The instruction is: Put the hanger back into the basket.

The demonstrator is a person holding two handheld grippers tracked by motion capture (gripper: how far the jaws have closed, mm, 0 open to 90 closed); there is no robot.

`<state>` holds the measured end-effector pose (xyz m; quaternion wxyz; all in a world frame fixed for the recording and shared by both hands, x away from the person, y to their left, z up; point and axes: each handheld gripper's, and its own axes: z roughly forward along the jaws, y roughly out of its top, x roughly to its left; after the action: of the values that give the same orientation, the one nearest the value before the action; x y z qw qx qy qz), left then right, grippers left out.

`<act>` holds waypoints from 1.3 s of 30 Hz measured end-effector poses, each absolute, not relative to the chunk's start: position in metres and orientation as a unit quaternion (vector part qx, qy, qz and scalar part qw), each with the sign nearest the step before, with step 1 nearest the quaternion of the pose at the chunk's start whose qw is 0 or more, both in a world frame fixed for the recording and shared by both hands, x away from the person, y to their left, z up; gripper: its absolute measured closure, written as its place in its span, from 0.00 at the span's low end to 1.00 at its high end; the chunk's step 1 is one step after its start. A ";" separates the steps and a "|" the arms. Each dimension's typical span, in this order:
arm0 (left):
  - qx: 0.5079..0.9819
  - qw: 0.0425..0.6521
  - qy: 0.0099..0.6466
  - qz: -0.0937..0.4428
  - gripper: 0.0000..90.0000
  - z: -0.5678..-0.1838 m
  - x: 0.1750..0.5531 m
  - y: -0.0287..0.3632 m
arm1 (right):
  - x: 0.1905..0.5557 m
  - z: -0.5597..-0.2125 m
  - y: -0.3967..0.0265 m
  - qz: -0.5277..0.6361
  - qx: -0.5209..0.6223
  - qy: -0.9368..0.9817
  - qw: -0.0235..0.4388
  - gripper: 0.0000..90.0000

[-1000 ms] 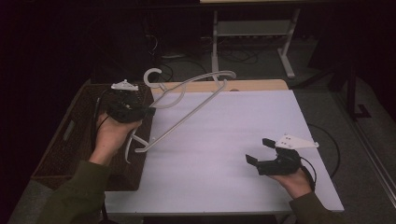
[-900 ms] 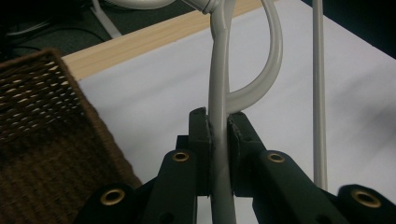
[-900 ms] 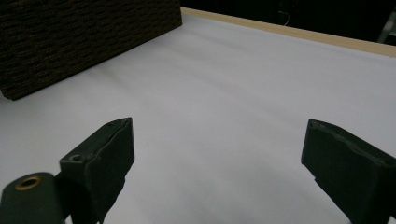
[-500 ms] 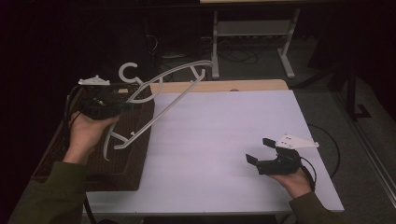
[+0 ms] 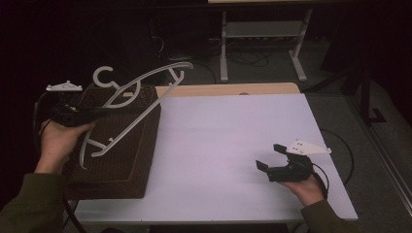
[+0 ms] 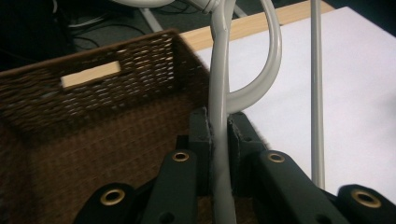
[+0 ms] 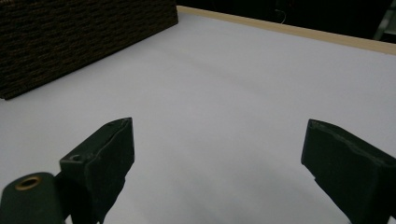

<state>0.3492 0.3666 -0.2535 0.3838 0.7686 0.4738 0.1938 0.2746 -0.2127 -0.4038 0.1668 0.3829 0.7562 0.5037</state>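
Note:
A pale grey clothes hanger (image 5: 145, 76) hangs tilted in the air over a brown wicker basket (image 5: 145, 141) at the left end of the white table (image 5: 233, 126). My left gripper (image 5: 108, 109) is shut on the hanger. In the left gripper view the jaws pinch the hanger's curved arm (image 6: 219, 93) just above the basket's inside (image 6: 93, 107); the left gripper (image 6: 218, 126) points toward the table. My right gripper (image 5: 268, 156) rests in a hand near the table's front right, open, with nothing between its fingers (image 7: 219, 154).
The basket's woven wall (image 7: 70, 37) lies far ahead of the right gripper across bare white tabletop (image 7: 233, 70). A wooden strip (image 5: 228, 89) runs along the table's far edge. Behind it stand a metal frame (image 5: 262, 34) and floor cables.
My left gripper has carried the hanger leftward and slightly up, from the table's left edge to above the basket. The right gripper has stayed put.

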 end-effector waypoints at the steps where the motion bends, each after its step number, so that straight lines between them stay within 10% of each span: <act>1: 0.767 0.382 0.476 0.197 0.91 -0.254 0.349 0.373 | 0.275 -0.404 -0.213 0.503 0.383 0.756 0.166 0.10; 39: 0.764 0.300 0.526 0.221 0.91 -0.287 0.337 0.471 | 0.278 -0.408 -0.212 0.494 0.391 0.758 0.167 0.10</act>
<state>0.3368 0.4712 -0.2867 0.3004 0.7642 0.5262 0.2210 0.2776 -0.2125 -0.4080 0.1675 0.3908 0.7582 0.4944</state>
